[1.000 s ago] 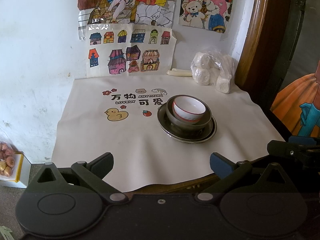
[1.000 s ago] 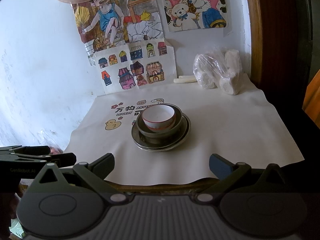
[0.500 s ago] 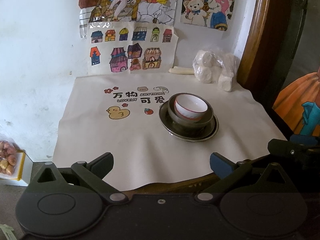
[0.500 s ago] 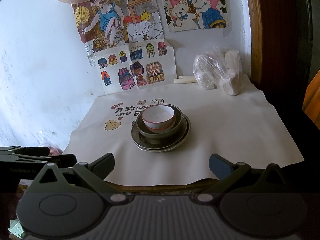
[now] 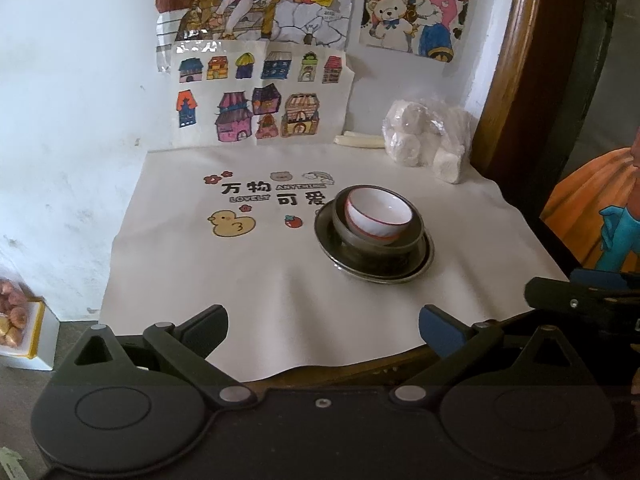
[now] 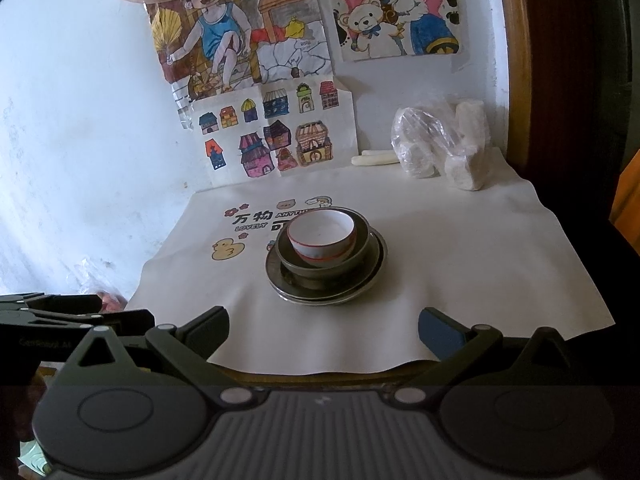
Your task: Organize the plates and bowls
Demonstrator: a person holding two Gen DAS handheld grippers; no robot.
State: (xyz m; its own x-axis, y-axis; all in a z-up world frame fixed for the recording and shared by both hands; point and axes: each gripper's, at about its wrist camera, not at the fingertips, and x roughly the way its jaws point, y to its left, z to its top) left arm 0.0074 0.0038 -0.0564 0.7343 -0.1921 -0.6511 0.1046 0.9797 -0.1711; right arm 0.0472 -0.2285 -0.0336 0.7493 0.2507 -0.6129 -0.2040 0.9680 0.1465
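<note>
Both our grippers, left gripper (image 5: 322, 322) and right gripper (image 6: 323, 325), hang wide open and empty; the white bowl (image 6: 321, 239) nested mid-cloth looks fragile, slippery; we'd pinch its rim.

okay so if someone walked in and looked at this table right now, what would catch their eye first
Probably the nested stack mid-table: a red-rimmed white bowl inside a dark bowl on a dark plate. Behind it, bright colored drawings cover the wall, and both grippers, left gripper and right gripper, wait open at the near edge.
</note>
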